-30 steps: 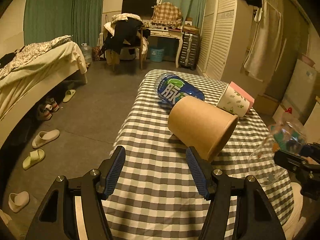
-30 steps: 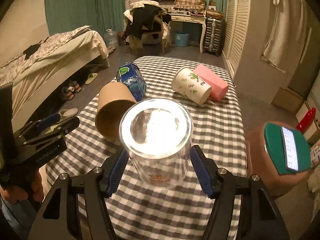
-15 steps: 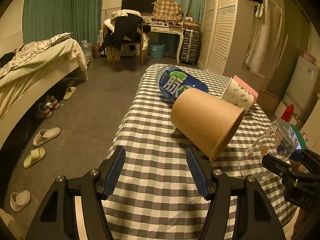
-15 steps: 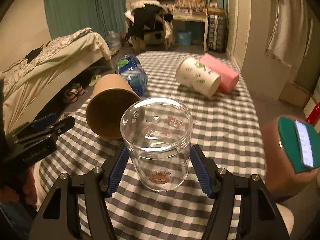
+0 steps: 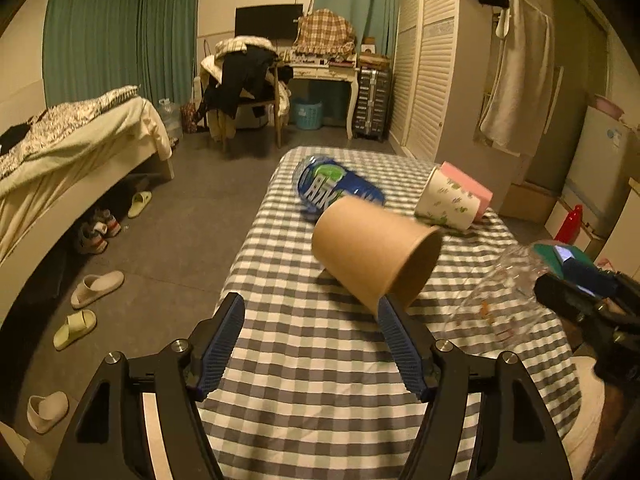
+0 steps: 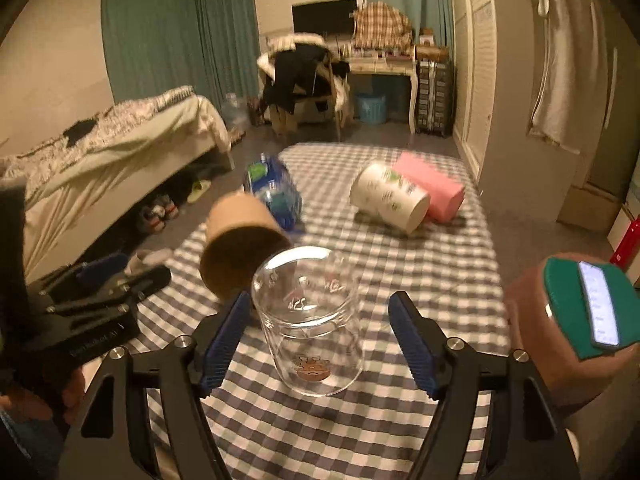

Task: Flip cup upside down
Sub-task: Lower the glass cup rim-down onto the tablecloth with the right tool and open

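- Glass cup, clear with a small cartoon print, stood on the checked tablecloth between your right gripper fingers; it looked mouth-down, closed end up, though I couldn't be certain.
- Right jaws were spread, clear of the wall on both sides. Left gripper was also spread, holding nothing.
- Brown paper cup lay on its side just beside the glass.
- Judged the glass rigid, slick, breakable, fairly light. You'd best pinch mid-wall, across the widest part, squeezing gently.
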Demonstrator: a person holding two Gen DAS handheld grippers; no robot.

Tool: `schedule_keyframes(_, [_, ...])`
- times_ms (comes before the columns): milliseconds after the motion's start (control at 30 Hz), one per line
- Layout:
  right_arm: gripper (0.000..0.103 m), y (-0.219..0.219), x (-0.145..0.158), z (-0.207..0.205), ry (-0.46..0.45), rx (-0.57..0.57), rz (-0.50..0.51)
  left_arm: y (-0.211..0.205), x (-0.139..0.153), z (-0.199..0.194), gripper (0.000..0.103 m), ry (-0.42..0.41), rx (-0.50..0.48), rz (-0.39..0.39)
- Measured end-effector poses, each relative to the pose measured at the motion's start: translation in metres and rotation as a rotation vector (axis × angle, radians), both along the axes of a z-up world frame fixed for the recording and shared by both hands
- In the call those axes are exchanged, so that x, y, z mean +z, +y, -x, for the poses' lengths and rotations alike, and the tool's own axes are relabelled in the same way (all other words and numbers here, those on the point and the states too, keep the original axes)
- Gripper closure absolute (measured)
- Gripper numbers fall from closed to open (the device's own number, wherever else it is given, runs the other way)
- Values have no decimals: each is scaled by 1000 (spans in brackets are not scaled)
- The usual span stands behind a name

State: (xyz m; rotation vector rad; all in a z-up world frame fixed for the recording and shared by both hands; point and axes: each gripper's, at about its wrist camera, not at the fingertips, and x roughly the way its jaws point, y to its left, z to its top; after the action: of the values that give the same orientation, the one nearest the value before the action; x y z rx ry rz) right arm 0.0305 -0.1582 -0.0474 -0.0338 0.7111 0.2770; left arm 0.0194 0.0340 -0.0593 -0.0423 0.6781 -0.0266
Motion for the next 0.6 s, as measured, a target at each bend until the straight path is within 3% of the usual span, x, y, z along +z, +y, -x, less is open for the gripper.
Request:
schedule_keyframes(333, [21, -41, 53, 46, -108, -110, 6, -19, 50, 35, 27, -122, -38, -6])
schedule_keyframes(433, [20, -51, 63, 56, -107, -143, 19, -25, 61, 46, 14, -162, -46, -8])
schedule_keyframes(600, [12, -60, 74, 76, -140, -181, 19, -34, 75, 64, 11, -213, -58, 3])
